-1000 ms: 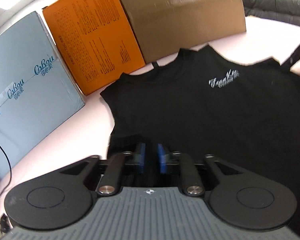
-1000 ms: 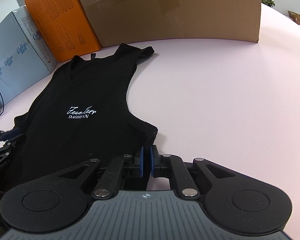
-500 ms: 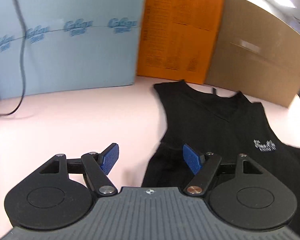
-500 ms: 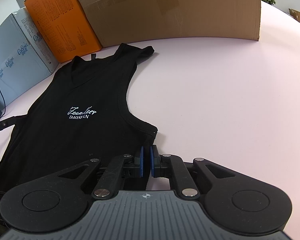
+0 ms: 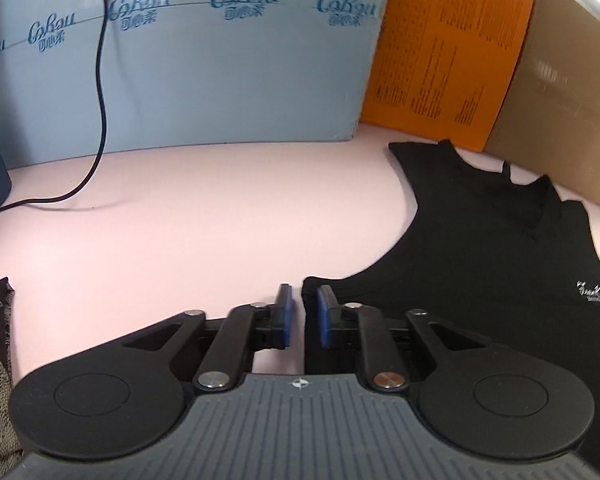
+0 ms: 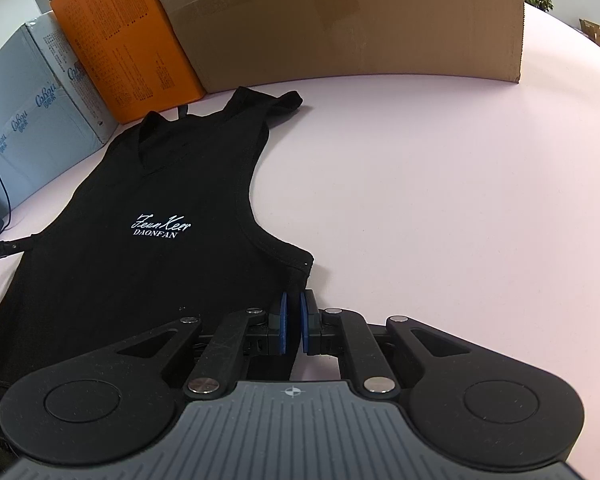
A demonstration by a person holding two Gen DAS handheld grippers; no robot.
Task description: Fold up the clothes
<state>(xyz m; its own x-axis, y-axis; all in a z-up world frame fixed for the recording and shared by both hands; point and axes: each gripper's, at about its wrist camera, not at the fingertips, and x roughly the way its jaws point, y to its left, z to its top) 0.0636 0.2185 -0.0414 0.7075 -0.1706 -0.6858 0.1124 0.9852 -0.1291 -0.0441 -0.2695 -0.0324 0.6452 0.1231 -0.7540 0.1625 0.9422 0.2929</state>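
At 6 o'clock in the right wrist view, the right gripper pinches the side edge of the black tank top just below its armhole. In the left wrist view, the left gripper has its blue pads nearly together around the shirt's opposite edge, though whether they grip is unclear. The top lies flat on the pink worktop, straps toward 12 o'clock. Beyond stand a blue box, an orange box and a brown carton.
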